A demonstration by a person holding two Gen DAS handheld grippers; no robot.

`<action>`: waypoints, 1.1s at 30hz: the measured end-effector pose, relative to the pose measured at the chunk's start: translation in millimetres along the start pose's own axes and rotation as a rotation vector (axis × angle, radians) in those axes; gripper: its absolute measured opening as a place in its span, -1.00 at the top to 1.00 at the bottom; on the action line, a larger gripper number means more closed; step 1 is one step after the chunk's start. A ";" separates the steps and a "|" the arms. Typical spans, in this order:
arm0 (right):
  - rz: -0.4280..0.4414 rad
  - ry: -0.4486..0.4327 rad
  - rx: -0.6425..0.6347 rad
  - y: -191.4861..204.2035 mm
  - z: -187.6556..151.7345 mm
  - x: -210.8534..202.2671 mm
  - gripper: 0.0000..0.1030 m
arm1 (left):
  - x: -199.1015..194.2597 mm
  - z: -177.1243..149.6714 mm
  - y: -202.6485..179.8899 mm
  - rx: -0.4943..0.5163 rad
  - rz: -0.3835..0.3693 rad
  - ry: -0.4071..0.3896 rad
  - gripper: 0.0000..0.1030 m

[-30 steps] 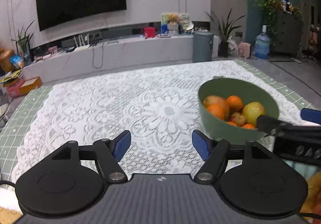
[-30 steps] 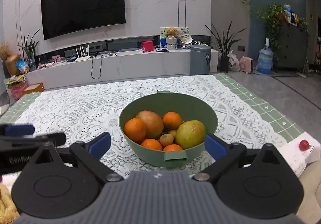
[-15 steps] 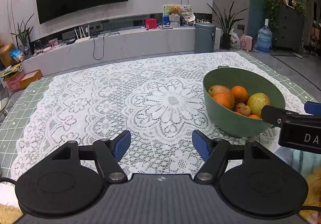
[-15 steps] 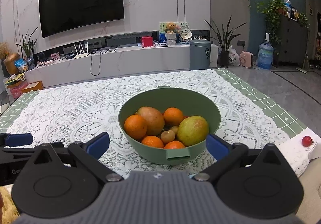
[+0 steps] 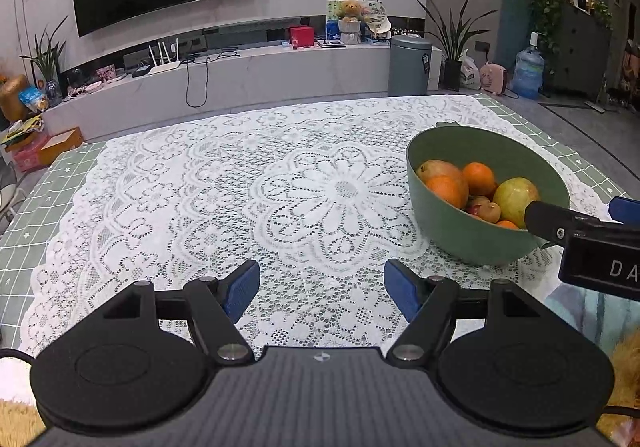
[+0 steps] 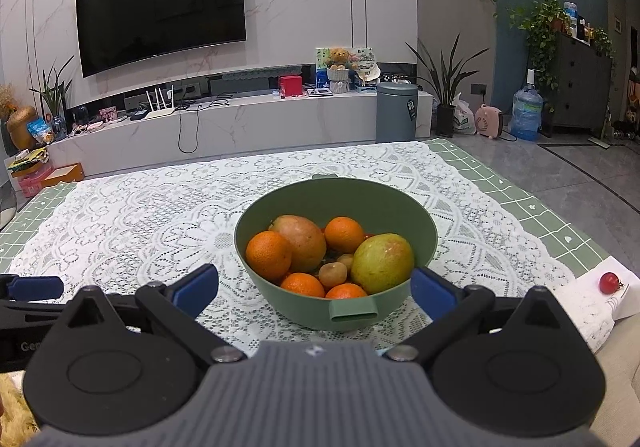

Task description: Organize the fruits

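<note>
Green bowl [image 6: 424, 235] of orange fruit [image 6: 268, 255] on white lace tablecloth [image 5: 200, 187].

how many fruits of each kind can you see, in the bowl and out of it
oranges: 4
mangoes: 2
small brownish fruits: 2
cherry tomato, outside the bowl: 1
total visible: 9, and more may be hidden underneath
</note>
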State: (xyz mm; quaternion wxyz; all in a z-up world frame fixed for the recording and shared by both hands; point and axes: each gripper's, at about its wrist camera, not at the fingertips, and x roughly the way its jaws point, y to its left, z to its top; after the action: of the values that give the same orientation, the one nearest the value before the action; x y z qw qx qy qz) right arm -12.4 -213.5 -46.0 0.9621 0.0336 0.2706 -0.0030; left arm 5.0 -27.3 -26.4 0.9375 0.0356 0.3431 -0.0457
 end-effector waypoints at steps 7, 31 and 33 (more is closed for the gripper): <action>0.001 0.000 0.000 0.0 0.0 0.1 -0.92 | 0.4 -0.1 0.6 -0.003 0.001 0.004 -0.62; 0.001 0.001 0.001 0.0 0.2 -0.2 -0.92 | -1.2 -1.1 1.6 -0.010 0.000 0.009 -0.64; 0.001 0.001 0.001 0.0 0.2 -0.2 -0.92 | -1.0 -0.9 1.8 -0.010 0.000 0.010 -0.64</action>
State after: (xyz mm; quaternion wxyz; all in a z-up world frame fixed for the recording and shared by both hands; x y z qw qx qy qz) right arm -12.5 -213.6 -45.8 0.9619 0.0341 0.2712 -0.0025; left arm 3.8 -25.4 -26.4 0.9360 0.0311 0.3479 -0.0439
